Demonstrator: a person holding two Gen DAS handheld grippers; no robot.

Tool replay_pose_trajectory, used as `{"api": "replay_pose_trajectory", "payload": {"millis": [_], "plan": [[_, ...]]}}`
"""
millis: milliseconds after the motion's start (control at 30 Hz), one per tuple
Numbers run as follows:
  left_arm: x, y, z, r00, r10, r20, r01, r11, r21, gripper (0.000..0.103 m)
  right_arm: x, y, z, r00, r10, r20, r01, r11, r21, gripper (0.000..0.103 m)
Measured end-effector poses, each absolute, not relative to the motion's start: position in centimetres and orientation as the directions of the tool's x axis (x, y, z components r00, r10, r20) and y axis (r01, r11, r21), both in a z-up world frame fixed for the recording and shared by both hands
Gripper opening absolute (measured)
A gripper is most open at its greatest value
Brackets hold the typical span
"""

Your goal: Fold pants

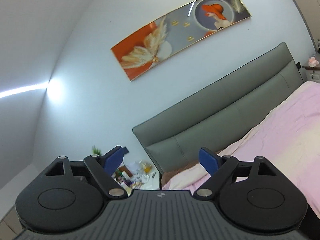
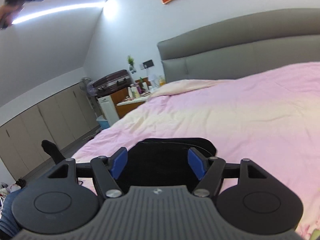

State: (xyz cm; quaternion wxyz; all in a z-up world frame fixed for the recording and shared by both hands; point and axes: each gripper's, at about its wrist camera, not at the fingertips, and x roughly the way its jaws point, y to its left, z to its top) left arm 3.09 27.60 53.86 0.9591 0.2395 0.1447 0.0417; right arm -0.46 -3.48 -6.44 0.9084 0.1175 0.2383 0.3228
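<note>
We are holding the left tongs raised and aimed across the room, their blue-padded fingers spread wide apart with nothing between them; through the gap we are seeing the grey upholstered headboard and a cluttered white bedside desk. The long orange and grey framed painting is hanging on the pale wall above. Our right tongs are hovering low over the wrinkled pink and cream bedspread, also standing apart, with no cloth pinched by their blue pads. The folded black pants are lying flat on the bedspread near its front edge, showing between and just beyond the right fingers; we cannot tell whether the pads are brushing the fabric. In the right wrist view the left tongs are appearing as a blurred dark shape in the upper left corner. Beyond the bed, a dark maroon suitcase is resting on a cabinet beside a small standing fan.
</note>
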Motion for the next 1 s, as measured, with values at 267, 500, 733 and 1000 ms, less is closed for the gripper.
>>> {"api": "replay_pose_trajectory", "payload": {"millis": [267, 500, 733, 1000], "plan": [[2.4, 27.3, 26.3, 0.722, -0.172, -0.67, 0.333, 0.935, 0.119, 0.099, 2.9, -3.8, -10.1, 0.646, 0.594, -0.479, -0.449, 0.803, 0.391, 0.066], [7.8, 28.0, 7.9, 0.542, -0.381, -0.749, 0.188, 0.923, -0.335, 0.098, 7.1, -1.5, -12.6, 0.584, 0.571, -0.577, -0.36, 0.819, 0.446, 0.076], [11.5, 28.6, -0.6, 0.436, -0.561, -0.704, 0.138, 0.815, -0.563, 0.094, 11.7, 0.6, -17.0, 0.434, 0.636, -0.638, -0.251, 0.766, 0.592, 0.082], [12.4, 29.9, -6.0, 0.377, -0.673, -0.637, 0.097, 0.712, -0.695, 0.103, 15.0, 0.9, -21.9, 0.279, 0.764, -0.582, -0.137, 0.631, 0.763, 0.098]]}}
